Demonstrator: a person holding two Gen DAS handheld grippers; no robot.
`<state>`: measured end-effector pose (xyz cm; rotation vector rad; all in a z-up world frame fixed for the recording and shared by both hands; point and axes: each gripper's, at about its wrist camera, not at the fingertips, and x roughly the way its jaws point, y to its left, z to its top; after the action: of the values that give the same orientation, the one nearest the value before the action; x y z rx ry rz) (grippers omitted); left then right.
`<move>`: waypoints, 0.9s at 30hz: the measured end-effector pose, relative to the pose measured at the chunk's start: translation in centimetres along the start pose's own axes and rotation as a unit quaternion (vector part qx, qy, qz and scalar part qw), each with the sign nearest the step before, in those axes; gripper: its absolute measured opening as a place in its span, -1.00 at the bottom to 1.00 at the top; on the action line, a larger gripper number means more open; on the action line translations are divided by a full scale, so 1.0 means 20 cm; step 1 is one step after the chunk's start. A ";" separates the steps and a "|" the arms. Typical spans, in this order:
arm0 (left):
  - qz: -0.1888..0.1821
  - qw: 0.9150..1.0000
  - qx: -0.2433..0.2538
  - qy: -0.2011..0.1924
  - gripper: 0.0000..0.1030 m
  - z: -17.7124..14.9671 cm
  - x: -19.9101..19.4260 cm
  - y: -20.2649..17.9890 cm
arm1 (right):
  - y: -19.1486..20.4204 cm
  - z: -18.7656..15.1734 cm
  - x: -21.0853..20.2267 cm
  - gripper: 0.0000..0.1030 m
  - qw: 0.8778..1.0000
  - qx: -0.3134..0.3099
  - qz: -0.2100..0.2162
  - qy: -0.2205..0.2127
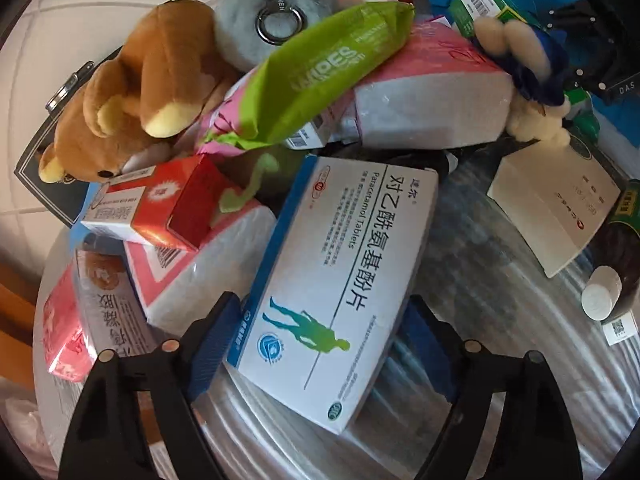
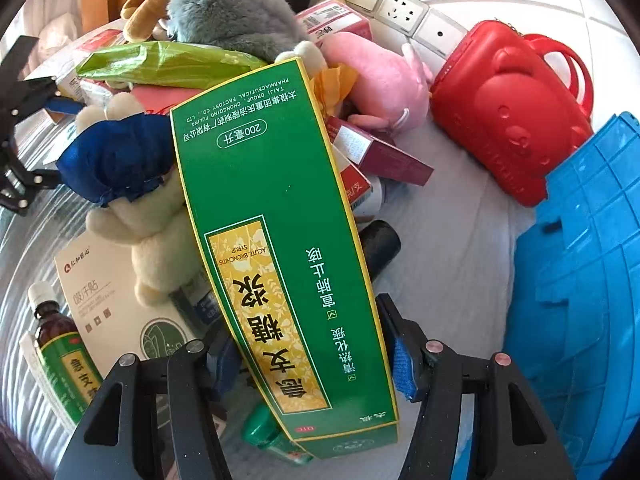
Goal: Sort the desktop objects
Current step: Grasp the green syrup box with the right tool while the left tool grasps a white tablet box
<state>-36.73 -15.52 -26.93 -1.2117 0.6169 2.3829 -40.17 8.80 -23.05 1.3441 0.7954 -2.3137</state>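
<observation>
A white and blue paracetamol tablet box [image 1: 340, 272] lies tilted on the pile, and my left gripper [image 1: 320, 344] is shut on its near end, a blue pad against each long side. In the right wrist view a tall green syrup box [image 2: 272, 232] stands slanted over the heap. My right gripper [image 2: 312, 360] is shut on the lower end of this syrup box; the right pad touches its edge and the left pad is hidden behind it. The left gripper's black frame [image 2: 20, 140] shows at that view's left edge.
The heap holds a brown plush bear [image 1: 120, 112], a grey plush [image 1: 276, 16], a green wipes pack [image 1: 332, 64], red and pink boxes [image 1: 160, 208] and a cream plush in blue [image 2: 120, 160]. A red bear-shaped case [image 2: 508, 112], a blue crate [image 2: 580, 280], a syrup bottle [image 2: 60, 344] and wall sockets [image 2: 400, 4] surround it.
</observation>
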 end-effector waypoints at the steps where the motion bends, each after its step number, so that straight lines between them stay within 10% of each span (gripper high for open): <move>1: -0.002 1.000 -0.008 -0.002 0.54 0.00 0.01 0.01 | 0.01 -0.01 0.00 0.16 1.000 0.000 0.000 0.000; 15: 0.053 0.995 -0.087 -0.001 0.38 -0.10 -0.18 -0.17 | -0.08 -0.09 -0.07 0.10 0.996 0.077 0.031 -0.014; 16: 0.053 0.994 -0.091 -0.003 -0.18 -0.12 -0.21 -0.18 | -0.09 -0.11 -0.10 0.10 0.996 0.086 0.035 -0.018; 18: 0.069 0.994 -0.079 -0.016 -0.42 -0.12 -0.28 -0.22 | -0.10 -0.12 -0.15 0.10 0.994 0.095 0.036 -0.027; 27: 0.071 0.994 -0.085 -0.018 -0.53 -0.17 -0.30 -0.24 | -0.04 -0.19 -0.34 0.11 0.991 0.115 0.043 -0.051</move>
<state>-28.59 -14.29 -24.80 -1.2288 0.5131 2.6154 -34.64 11.84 -18.39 1.3104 0.4409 -2.4411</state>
